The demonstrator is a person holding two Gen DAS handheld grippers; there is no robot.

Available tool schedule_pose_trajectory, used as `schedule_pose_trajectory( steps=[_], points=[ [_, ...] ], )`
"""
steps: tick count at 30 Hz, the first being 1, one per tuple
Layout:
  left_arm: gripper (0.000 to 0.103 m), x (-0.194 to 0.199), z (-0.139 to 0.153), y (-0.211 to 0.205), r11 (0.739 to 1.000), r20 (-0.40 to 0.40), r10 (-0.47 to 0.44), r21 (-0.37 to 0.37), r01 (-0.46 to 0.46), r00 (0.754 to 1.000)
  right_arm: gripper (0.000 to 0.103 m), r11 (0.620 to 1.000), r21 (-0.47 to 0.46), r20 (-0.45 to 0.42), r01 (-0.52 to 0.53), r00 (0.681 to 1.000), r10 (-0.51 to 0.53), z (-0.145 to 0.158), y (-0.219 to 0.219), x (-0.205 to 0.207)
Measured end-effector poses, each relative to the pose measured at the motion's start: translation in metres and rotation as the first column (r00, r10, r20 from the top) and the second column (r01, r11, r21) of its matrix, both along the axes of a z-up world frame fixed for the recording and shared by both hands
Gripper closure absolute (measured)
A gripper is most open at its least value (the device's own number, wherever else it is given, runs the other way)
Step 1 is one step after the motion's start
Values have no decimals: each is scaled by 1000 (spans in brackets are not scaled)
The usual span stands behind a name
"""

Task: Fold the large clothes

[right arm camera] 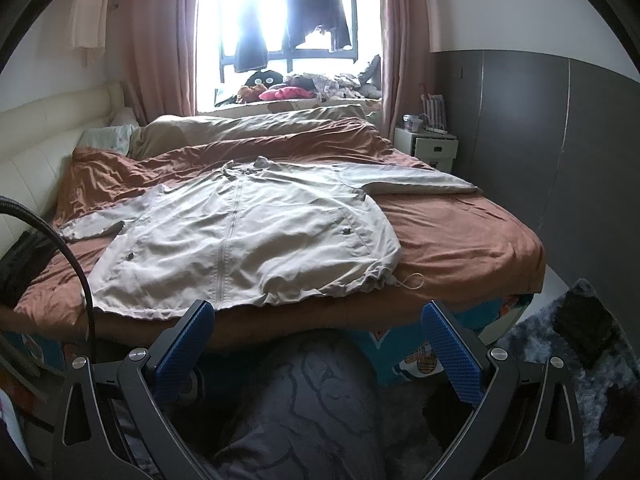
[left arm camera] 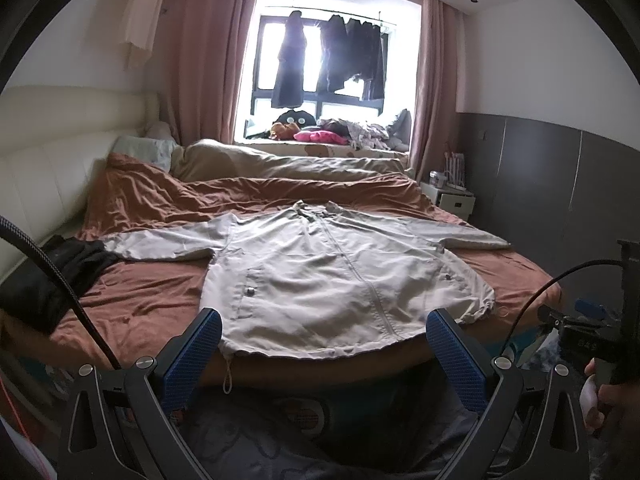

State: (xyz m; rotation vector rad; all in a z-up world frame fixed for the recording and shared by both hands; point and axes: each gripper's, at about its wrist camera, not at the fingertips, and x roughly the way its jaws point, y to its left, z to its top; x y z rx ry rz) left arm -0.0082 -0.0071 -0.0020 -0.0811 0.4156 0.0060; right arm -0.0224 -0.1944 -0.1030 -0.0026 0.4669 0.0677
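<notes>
This is a home bedroom. A wide bed (left arm camera: 132, 300) with a rumpled rust-brown cover fills it, a cream padded headboard (left arm camera: 48, 152) along its left side. Beyond the bed, pink curtains (left arm camera: 208, 52) frame a window (left arm camera: 320, 60) hung with dark clothes (left arm camera: 288, 64) above a cluttered sill. Right of the bed stands a white nightstand (right arm camera: 434, 148) against grey wardrobe panels (right arm camera: 560, 152).

Daylight floods in through the tall black-framed window (left arm camera: 320, 64) (right arm camera: 288, 24), blown out to white glare that silhouettes the dark hanging garments (left arm camera: 288, 64) before it. Away from the window the room is dim and soft. Fisheye curvature bends the walls, with black vignette at the corners.
</notes>
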Motion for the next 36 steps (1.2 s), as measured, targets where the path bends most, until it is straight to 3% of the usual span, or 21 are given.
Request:
schedule_pose_trajectory(
  steps=[36],
  points=[
    [0, -4, 2, 6, 1000, 7, -11, -17, 11, 1000, 0, 1000, -7, 21, 11, 1000, -11, -3, 1, -6]
  ],
)
